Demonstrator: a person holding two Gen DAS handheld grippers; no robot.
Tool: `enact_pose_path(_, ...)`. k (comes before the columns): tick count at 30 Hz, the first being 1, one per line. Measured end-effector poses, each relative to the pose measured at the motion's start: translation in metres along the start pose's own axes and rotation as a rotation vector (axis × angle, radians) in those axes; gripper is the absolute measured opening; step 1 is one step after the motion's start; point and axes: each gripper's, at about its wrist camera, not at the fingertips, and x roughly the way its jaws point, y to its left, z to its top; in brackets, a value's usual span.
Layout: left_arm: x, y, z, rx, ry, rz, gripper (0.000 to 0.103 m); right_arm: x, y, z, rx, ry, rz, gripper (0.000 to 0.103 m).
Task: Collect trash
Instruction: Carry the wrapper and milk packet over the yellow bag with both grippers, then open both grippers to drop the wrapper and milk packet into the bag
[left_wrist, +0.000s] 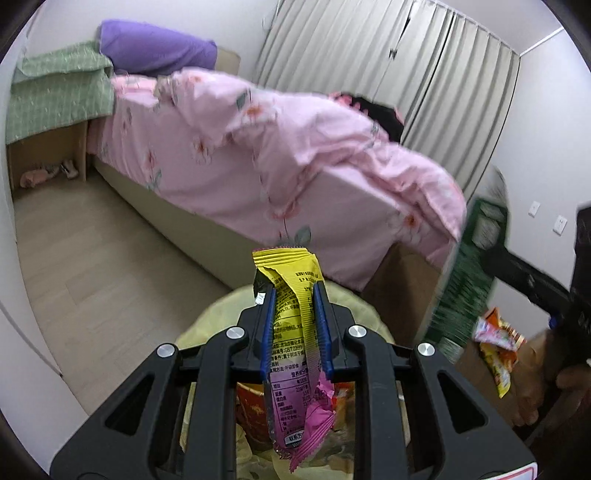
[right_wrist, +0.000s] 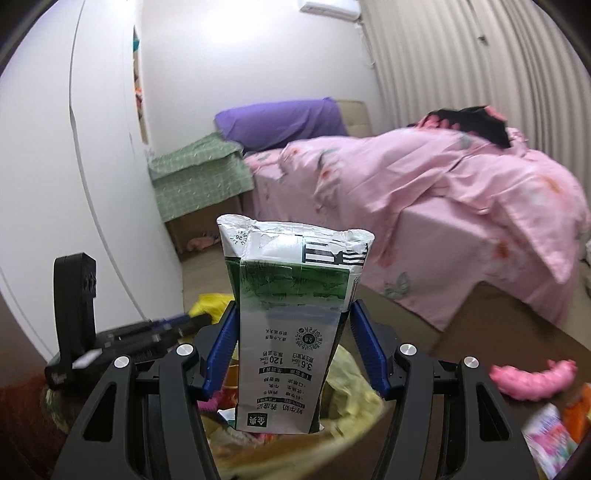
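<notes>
With the left gripper (left_wrist: 293, 295) pinching a thin yellow-and-pink snack wrapper (left_wrist: 295, 332) and the right gripper (right_wrist: 293, 332) clamping a green-and-white milk carton (right_wrist: 295, 317), both low centre above the yellow-lined trash bin (left_wrist: 207, 325), a late release could drop either outside it.

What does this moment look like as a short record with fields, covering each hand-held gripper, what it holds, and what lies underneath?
left hand-held gripper: shut on yellow and pink snack wrapper
right hand-held gripper: shut on green and white milk carton, print upside down
below both: bin lined with a pale yellow bag, wrappers already inside
loose trash nearby: pink wrapper on a brown surface
background: bed with pink floral duvet, purple pillow
</notes>
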Motion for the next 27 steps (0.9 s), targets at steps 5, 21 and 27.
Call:
enact_pose_path(5, 0.037, 0.008, -0.023, 0.049, 0.166, 0.039, 0.019, 0.047, -0.003, -0.018, 0.003, 0.116, 0.036, 0.057)
enact_pose_path(21, 0.022, 0.032, -0.029, -0.062, 0.215, -0.05, 0.028, 0.089, 0.003, -0.06, 0.028, 0.399, 0.073, 0.058)
enact_pose_path(27, 0.001, 0.035, -0.007, -0.108, 0.141, -0.001, 0.042, 0.079, 0.0, -0.059, 0.069, 0.392, 0.059, 0.066)
